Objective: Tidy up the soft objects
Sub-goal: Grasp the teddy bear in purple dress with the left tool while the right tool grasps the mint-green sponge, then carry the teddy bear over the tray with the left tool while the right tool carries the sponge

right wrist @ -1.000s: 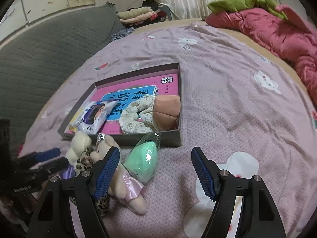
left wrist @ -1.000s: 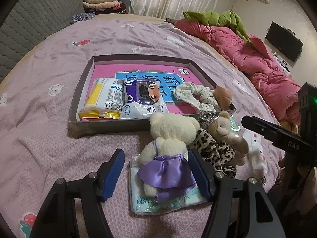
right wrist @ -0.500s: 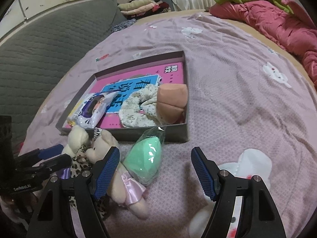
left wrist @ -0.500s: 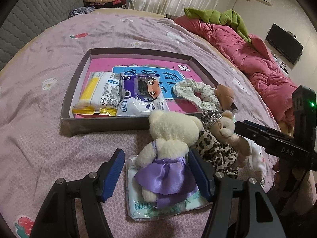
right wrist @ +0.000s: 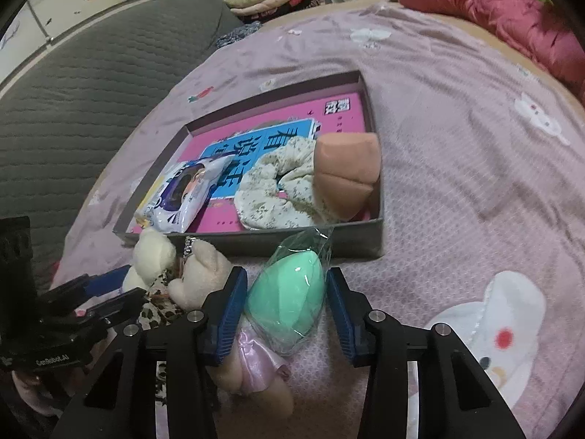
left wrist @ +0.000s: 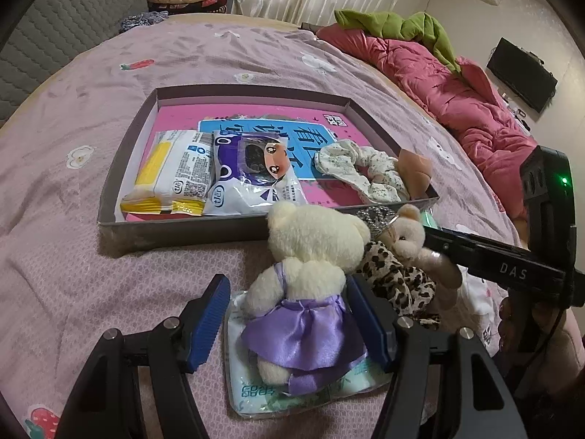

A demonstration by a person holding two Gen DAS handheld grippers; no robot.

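lilac bedspread (left wrist: pixel 73 256), shallow grey box (left wrist: pixel 175 228) lying flat on it, holding packets, a floral scrunchie (left wrist: pixel 362 166) and a peach cushion (right wrist: pixel 345 172).

left gripper (left wrist: pixel 289 323) low over the bedspread, pointing toward the box's near wall. jaws spread wide either side of the cream bear in a purple dress (left wrist: pixel 310 285); right pad beside the skirt, left pad apart from it. bear sits on a flat wipes packet (left wrist: pixel 256 391), just short of the box.

right gripper (right wrist: pixel 287 312) also low, near the box's front right corner. jaws drawn in close around the green sponge egg in its clear wrapper (right wrist: pixel 289 300); contact unclear. a leopard-dress bear (right wrist: pixel 204 274) lies against its left finger.

versus a second ago: right jaws were far wider and the sponge sat ahead of them; now it is between them. left gripper's spread unchanged, slightly nearer the bear.
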